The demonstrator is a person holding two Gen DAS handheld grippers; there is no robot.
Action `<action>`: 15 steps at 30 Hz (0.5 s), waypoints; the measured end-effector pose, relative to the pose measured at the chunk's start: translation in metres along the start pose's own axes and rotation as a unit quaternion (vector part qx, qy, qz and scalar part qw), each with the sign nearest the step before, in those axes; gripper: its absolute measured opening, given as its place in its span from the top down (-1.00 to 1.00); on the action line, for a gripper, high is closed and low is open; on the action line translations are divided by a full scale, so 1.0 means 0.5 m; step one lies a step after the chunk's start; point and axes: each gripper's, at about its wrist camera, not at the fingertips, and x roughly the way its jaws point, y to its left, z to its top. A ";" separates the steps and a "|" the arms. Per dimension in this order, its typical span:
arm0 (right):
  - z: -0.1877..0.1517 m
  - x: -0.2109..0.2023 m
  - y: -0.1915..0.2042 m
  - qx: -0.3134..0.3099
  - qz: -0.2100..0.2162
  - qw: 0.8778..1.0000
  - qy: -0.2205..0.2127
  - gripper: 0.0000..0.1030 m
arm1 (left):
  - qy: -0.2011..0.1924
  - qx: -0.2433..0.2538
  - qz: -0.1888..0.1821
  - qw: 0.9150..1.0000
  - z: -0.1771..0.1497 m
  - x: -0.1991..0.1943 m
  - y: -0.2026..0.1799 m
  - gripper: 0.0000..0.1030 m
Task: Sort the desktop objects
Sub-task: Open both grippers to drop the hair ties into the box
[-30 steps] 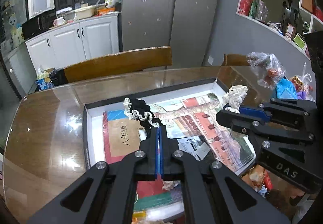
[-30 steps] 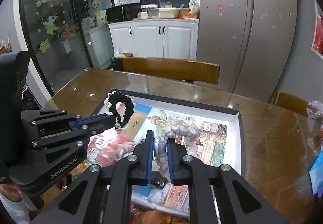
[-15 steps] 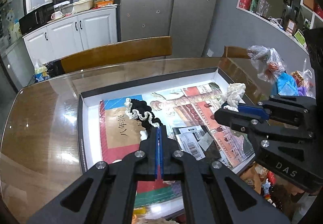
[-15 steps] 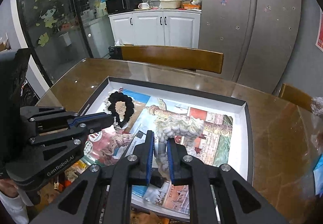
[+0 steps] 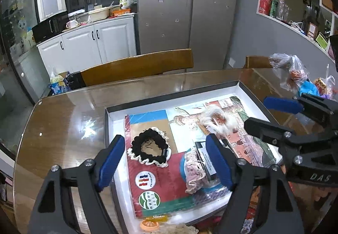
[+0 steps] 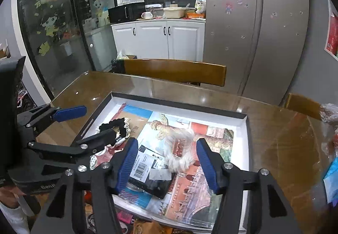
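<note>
So the black scrunchie (image 5: 149,150) is seen lying flat on the booklets inside the shallow box (image 5: 173,98), lower centre of the left wrist view, right between the blue pads of the left gripper (image 5: 166,162) but not touched by either one. The jaws there are caught mid-opening, spread wide, nothing pinched.

Same deal on the other side: the white fluffy scrunchie (image 6: 179,149) is found in the middle of the right wrist view, resting on the printed picture sheet in the box, between the pads of the right gripper (image 6: 166,166). It's blurred a bit, so contact can't be fully ruled out, but no pad is seen pressing on it. Those jaws are opening too, nothing gripped.

A black packet with a barcode label (image 6: 147,172) is spotted lower left of the white scrunchie, just beside it. The box is sat on the glossy wooden bench (image 5: 63,120)
</note>
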 end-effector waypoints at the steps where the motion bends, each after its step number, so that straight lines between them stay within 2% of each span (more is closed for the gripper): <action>1: 0.001 -0.005 -0.002 0.002 -0.003 1.000 -0.001 -0.24 | -0.004 0.001 0.005 1.000 0.001 -0.004 0.001 -0.60; 3: 0.003 -0.011 -0.007 0.005 -0.006 1.000 -0.006 -0.35 | -0.004 0.002 0.011 1.000 0.002 -0.006 0.002 -0.61; 15: 0.004 -0.041 0.002 0.005 -0.004 1.000 -0.008 -0.36 | -0.010 0.004 -0.002 1.000 -0.005 -0.044 0.002 -0.61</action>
